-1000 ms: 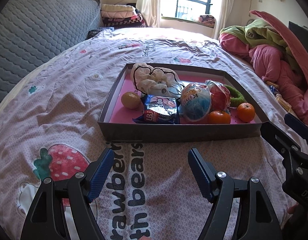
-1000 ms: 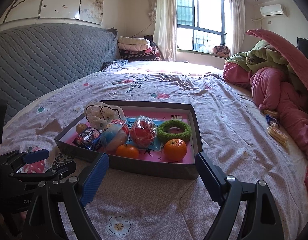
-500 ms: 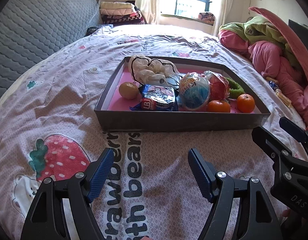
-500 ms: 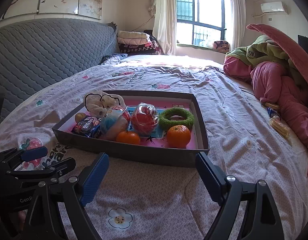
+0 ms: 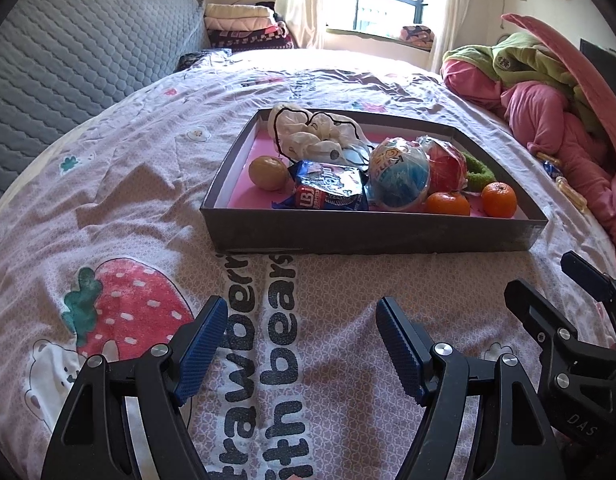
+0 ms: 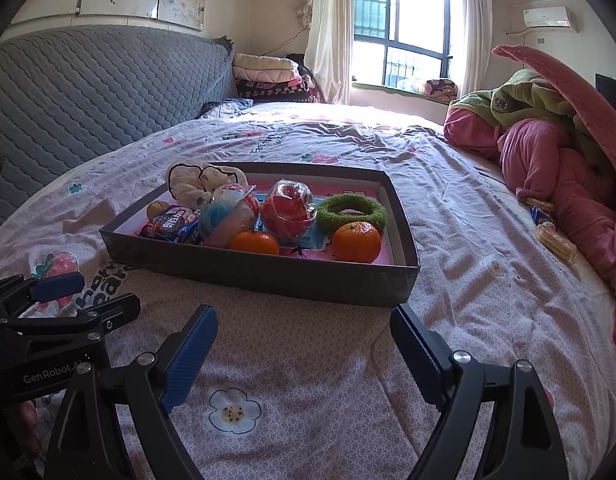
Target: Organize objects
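While both grippers hang low over the bedspread on the near side of the tray, each has its jaws spread wide with nothing between them: the left gripper hovers above the printed lettering, the right gripper above a flower print, short of the tray's near right corner. Compared with a second ago, the tray sits a little higher and further off in the left view and closer and larger in the right one, so the two tools have shifted slightly while the tray's contents lie as they did.

Everything to be sorted is gathered inside the tray: a white cloth bundle at the back left, a brownish fruit, a blue snack packet, a blue-and-white ball in wrap, a red wrapped ball, a green fuzzy ring and two oranges along the front. A few small wrapped snacks lie loose on the bed by the pink bedding, well apart from the tray.

That fits either a tidy-up nearly done or items about to be taken out; the pictures do not settle which.
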A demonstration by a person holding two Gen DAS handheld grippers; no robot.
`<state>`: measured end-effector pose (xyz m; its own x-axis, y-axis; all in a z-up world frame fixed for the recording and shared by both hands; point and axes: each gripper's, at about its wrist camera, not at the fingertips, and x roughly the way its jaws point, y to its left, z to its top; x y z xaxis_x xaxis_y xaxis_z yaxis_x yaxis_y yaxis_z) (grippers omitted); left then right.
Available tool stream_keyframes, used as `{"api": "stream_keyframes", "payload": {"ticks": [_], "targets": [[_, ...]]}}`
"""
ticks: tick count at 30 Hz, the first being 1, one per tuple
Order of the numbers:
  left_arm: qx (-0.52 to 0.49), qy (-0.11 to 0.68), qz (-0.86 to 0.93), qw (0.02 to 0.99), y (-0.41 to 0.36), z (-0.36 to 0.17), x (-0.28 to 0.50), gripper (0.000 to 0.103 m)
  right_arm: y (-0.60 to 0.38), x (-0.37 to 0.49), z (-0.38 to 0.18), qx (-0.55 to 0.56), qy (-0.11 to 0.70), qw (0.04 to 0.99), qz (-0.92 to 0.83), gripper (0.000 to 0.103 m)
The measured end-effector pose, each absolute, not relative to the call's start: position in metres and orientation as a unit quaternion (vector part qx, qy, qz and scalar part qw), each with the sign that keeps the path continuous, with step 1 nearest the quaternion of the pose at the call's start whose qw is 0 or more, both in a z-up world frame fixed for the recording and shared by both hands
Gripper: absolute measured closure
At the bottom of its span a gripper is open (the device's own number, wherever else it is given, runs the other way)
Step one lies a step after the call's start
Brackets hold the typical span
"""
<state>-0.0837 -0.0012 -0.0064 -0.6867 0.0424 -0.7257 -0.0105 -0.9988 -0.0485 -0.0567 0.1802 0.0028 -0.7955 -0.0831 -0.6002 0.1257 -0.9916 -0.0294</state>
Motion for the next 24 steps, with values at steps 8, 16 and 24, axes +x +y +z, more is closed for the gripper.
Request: {"api": "stream_keyframes", "payload": {"ticks": [8, 16, 24], "targets": [[-0.394, -0.015, 0.919, 0.014, 0.001, -0.007, -0.082, 0.025, 0.183, -0.054, 0.004, 0.303, 0.033, 0.046, -0.951, 0.015], [-0.394, -0.009, 0.919, 0.017, 0.004, -0.01, -0.08, 0.025, 0.183, -0.055, 0.001, 0.309, 0.032, 0.049, -0.949, 0.015], [-0.396, -0.011, 0.918, 0.015, 0.002, -0.013, -0.08, 0.025, 0.184, -0.054, -0.006, 0.315, 0.024, 0.046, -0.948, 0.015]]}}
